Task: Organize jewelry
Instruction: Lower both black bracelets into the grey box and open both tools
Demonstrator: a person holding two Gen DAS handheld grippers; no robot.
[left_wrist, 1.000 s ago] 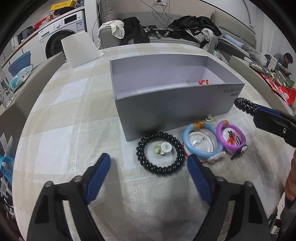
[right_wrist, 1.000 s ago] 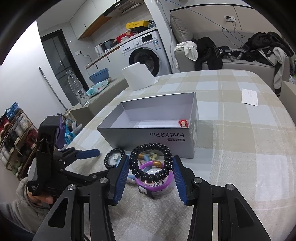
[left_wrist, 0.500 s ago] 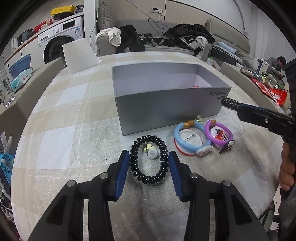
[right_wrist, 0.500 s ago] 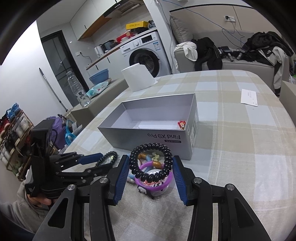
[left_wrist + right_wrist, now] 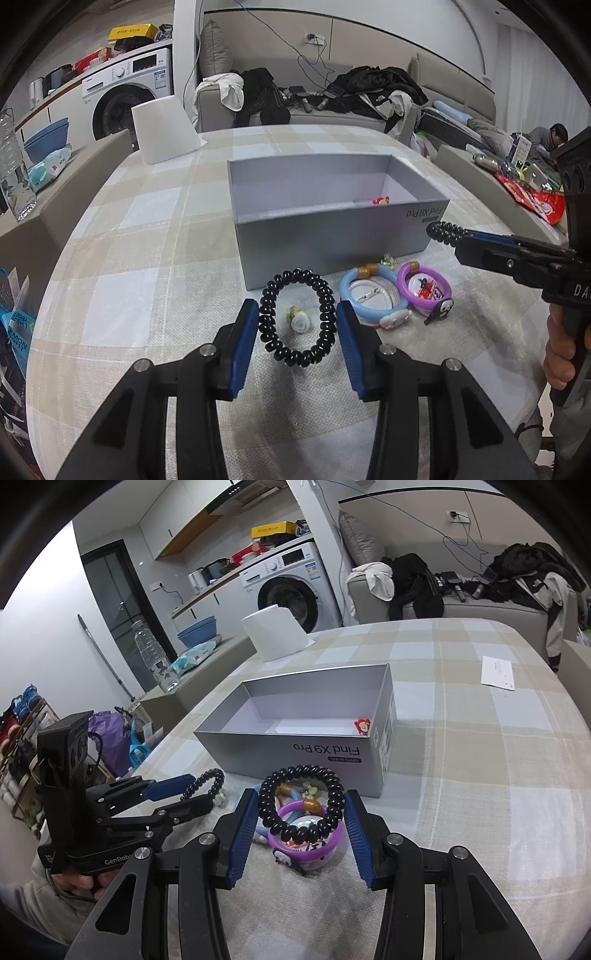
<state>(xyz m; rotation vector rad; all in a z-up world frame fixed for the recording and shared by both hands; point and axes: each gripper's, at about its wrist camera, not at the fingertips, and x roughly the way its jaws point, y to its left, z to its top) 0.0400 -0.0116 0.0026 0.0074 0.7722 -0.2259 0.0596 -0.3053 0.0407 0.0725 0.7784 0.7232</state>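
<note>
My left gripper [image 5: 297, 334] is shut on a black beaded bracelet [image 5: 297, 317] and holds it above the table in front of the grey open box [image 5: 332, 236]. My right gripper [image 5: 301, 819] is shut on a second black beaded bracelet [image 5: 301, 801], raised near the box's front wall [image 5: 332, 760]. On the table lie a blue ring [image 5: 369, 295], a purple ring [image 5: 424, 288] and a small white-green charm [image 5: 298, 319]. A small red charm [image 5: 362, 726] lies inside the box. Each gripper shows in the other's view: the right [image 5: 443, 232], the left [image 5: 207, 786].
A white paper roll [image 5: 164, 129] stands at the table's far left. A white card [image 5: 498, 672] lies at the far right. A water bottle [image 5: 155, 661] and blue basin stand on a side bench. A sofa with clothes is behind the table.
My left gripper closed on the black bracelet on the table and lifted it. My right gripper stayed shut on its bracelet, almost still.
</note>
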